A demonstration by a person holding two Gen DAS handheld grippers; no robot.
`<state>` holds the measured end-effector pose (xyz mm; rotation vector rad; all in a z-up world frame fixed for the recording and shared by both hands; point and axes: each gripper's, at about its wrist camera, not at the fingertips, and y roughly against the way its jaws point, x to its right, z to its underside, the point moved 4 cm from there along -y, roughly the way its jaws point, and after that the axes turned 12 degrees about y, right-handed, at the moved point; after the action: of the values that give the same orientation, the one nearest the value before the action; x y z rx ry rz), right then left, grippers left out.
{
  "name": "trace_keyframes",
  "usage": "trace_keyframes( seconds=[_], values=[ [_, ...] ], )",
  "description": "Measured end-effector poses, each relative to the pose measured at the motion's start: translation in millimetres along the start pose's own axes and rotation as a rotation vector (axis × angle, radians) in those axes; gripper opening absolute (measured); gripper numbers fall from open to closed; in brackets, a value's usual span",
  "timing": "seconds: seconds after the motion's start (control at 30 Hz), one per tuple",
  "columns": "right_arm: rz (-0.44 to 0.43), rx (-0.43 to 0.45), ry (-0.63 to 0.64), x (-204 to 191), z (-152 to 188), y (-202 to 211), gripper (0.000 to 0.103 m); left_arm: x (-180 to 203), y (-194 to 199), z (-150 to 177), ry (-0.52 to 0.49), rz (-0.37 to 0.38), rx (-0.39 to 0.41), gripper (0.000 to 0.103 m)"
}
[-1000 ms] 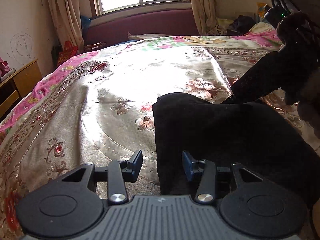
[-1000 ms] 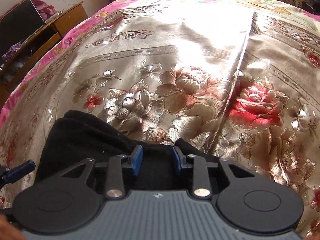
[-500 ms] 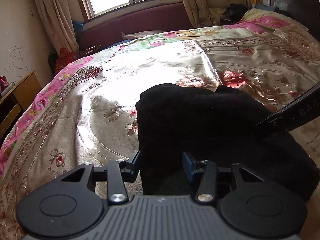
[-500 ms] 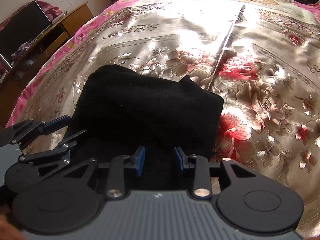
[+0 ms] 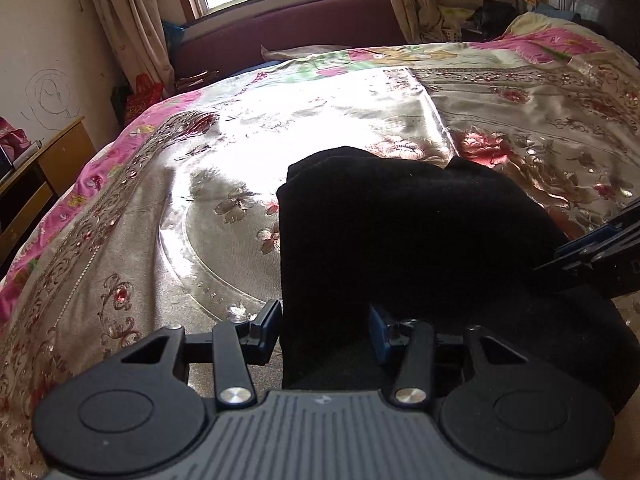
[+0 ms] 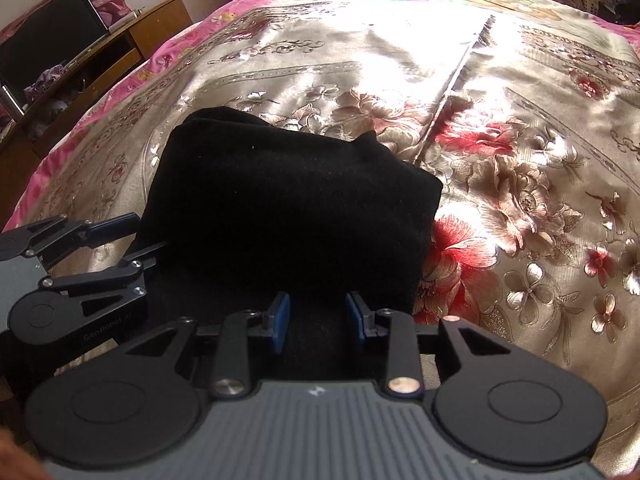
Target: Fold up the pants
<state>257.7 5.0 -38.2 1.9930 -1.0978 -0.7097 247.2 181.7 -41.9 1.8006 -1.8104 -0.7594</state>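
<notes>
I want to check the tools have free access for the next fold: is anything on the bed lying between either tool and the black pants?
Nothing visible does. The pants already sit between the open fingers of the left tool and the right tool, on the bedspread alone.

The near edge of the black pants lies under the left gripper body in the left wrist view, so the fabric between its jaws cannot be traced. In the right wrist view the same edge runs under the right gripper. The pants' weave and seams are lost in blackness. The bed is cut off by every frame edge. Sun glare washes out the bedspread pattern.
</notes>
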Motion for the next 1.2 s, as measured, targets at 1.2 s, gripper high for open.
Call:
trace_keyframes(
  seconds=[1.2],
  values=[
    [-0.161, 0.04, -0.34, 61.4, 17.2, -15.8, 0.052, -37.3, -6.6, -10.5, 0.061, 0.172, -0.049, 0.089]
  ],
)
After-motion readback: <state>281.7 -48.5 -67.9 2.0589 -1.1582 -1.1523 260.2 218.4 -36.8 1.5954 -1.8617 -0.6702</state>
